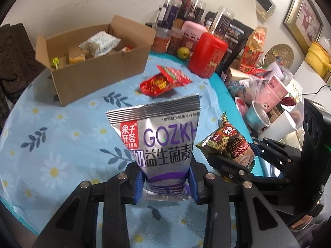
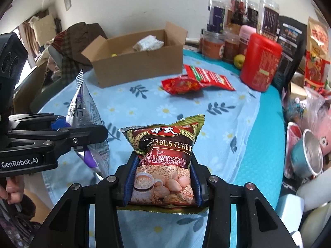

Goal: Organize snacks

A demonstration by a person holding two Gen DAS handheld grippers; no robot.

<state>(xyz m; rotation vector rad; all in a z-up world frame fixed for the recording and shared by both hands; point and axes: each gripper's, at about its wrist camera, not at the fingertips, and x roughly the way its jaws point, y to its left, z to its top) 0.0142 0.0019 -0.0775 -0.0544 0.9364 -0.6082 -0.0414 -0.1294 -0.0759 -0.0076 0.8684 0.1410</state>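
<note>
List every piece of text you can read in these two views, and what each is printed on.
"GOZKH": silver packet in the left hand-held gripper.
"TIOUS CEREA": brown cereal packet in the right hand-held gripper; start and end cut off.
"GenRobot.AI": the left hand-held gripper's body, in the right wrist view.
Chinese print on both packets, and the jar labels: too small to read reliably.

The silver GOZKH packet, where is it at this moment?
The silver GOZKH packet is clamped in the left tool, held above the floral tablecloth, left of the brown cereal packet in the right tool.

Floral-clothed table bearing cardboard box
</note>
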